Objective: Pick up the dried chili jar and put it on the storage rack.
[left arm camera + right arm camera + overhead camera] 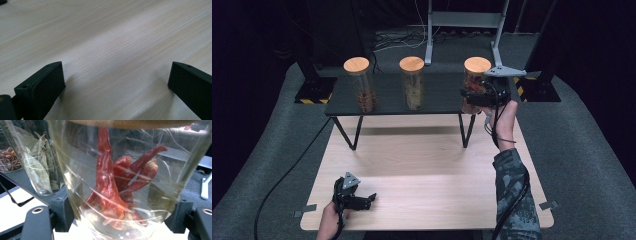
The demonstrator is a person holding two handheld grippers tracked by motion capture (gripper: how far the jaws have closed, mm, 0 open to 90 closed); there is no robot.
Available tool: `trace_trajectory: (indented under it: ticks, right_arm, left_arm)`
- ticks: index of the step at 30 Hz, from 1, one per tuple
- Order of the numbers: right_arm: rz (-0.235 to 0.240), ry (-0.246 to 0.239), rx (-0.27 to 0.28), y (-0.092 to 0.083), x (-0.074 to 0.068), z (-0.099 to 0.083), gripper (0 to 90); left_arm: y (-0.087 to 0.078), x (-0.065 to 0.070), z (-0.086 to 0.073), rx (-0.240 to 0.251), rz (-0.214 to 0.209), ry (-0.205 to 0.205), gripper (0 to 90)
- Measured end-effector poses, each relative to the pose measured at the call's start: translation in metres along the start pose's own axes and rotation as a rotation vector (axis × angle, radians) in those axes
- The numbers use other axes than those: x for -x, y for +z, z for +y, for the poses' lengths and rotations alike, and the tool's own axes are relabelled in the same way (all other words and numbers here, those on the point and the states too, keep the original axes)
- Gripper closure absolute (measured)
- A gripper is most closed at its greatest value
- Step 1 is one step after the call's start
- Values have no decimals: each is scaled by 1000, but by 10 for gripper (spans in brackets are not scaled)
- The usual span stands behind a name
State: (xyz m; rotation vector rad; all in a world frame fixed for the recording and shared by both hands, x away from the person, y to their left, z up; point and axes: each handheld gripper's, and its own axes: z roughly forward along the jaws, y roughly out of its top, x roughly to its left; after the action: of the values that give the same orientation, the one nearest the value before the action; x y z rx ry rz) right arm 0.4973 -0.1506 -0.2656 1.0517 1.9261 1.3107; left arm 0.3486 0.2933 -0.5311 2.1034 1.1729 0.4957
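Chili jar: the glass jar of dried red chilies (475, 85) stands upright at the right end of the dark raised shelf (392, 97), its round wooden lid on top.
My right tongs: my right tongs (472, 98) are clenched on the chili jar, gripping its lower glass wall from the right, one jaw on either side of the body.
Right gripper view: the chili jar (125, 182) sits squarely between my two black jaws, pressed close on both flanks, with the red pods lying just ahead of me.
My right hand: my right hand (503, 119) reaches up from the counter's right side to the shelf, cable trailing along the sleeve.
My left tongs: my left tongs (362, 200) are released, jaws standing wide apart with nothing between them.
Left tongs position: they rest low on the pale wooden counter (422, 170) near its front left corner, well apart from the chili jar.
Neighbours: a jar of bay leaves (412, 82) stands mid-shelf just beside the chili jar, and a third jar (360, 84) stands at the shelf's left end.
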Motion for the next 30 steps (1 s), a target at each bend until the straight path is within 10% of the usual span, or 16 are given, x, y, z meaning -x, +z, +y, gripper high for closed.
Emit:
trace_trajectory:
  ticks: [30]
  right_arm:
    - [-16,56,-27,35,8,-4,245]
  left_arm:
    - [-1,0,-1,-1,-5,7,0]
